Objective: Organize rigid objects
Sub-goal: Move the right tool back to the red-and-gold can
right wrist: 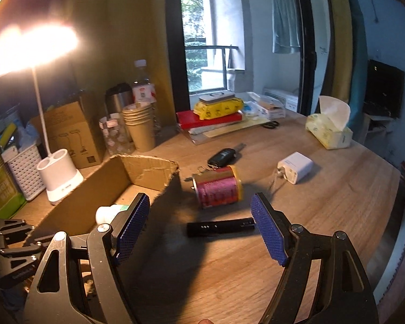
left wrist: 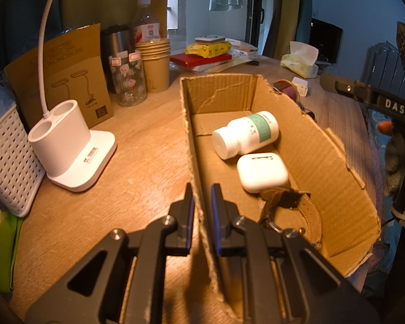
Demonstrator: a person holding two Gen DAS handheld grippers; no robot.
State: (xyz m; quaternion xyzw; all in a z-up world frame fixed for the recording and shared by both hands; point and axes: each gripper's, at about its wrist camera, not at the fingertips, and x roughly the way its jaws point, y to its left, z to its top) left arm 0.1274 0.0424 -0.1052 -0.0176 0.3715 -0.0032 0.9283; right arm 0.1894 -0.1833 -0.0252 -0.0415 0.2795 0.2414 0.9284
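Left gripper (left wrist: 202, 213) clamps the box (left wrist: 334, 167) wall; right gripper (right wrist: 199, 226) hangs spread wide over the desk (right wrist: 337, 210).
Bottle (left wrist: 245, 137), earbud case (left wrist: 262, 172) and watch (left wrist: 297, 210) lie in the box. A black stick (right wrist: 220, 226), thread spool (right wrist: 217, 186), key fob (right wrist: 222, 156) and charger (right wrist: 295, 167) lie mid-desk, right of the box.

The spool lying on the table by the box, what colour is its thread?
Pink thread on the spool, with yellow-gold end rims; the right wrist view shows it best.
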